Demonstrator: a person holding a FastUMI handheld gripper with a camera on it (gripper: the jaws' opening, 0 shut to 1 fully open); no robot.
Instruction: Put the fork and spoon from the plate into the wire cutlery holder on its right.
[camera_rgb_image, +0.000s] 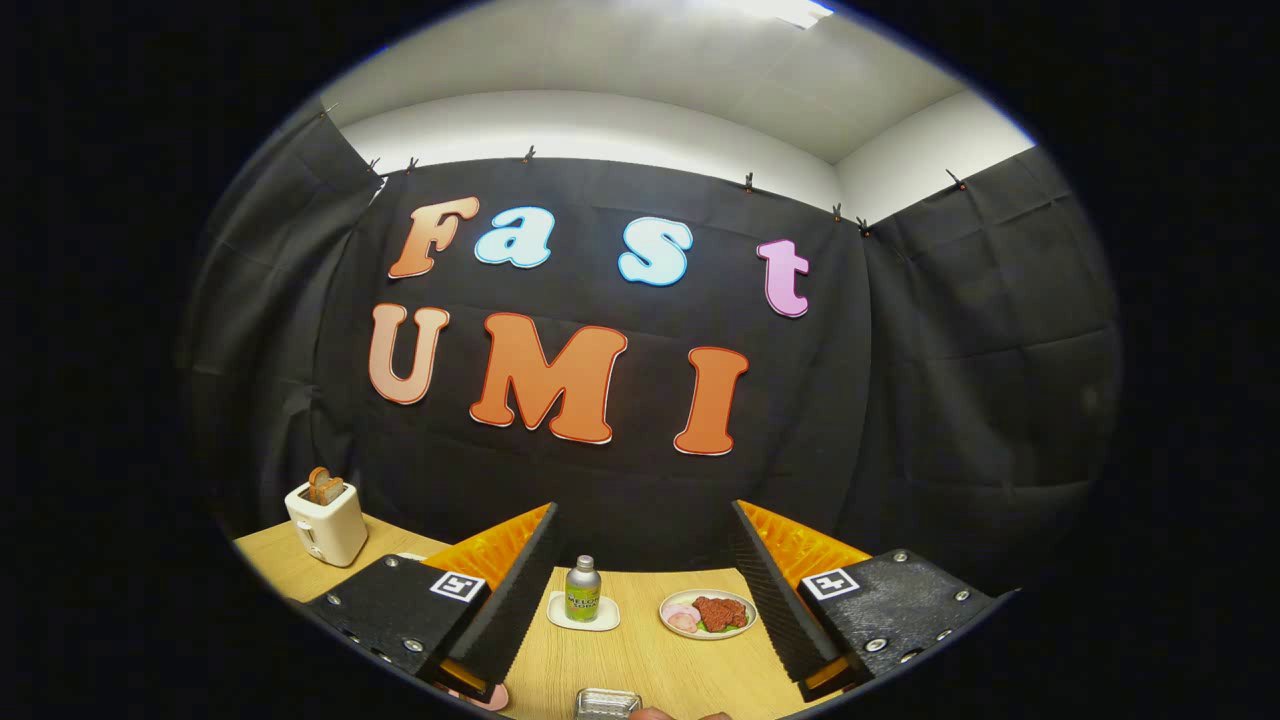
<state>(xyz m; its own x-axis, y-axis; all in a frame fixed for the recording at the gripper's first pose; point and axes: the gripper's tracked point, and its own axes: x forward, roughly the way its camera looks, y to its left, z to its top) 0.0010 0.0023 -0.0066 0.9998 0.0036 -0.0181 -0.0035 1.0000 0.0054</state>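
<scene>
The gripper (640, 590) hangs above a light wooden table (650, 665) with its jaws spread wide and nothing held between them. Beyond the fingers (515, 600), in the gap, a small green bottle (583, 590) stands upright on a little white square dish (583, 613). Just beside it sits a plate (708, 613) carrying red meat, pink slices and a bit of green. Close under the gripper, a shiny wire or metal container (607, 703) peeks up; whether it is the cutlery holder cannot be told. A white toaster (326, 522) with toast stands well apart, past the left finger.
</scene>
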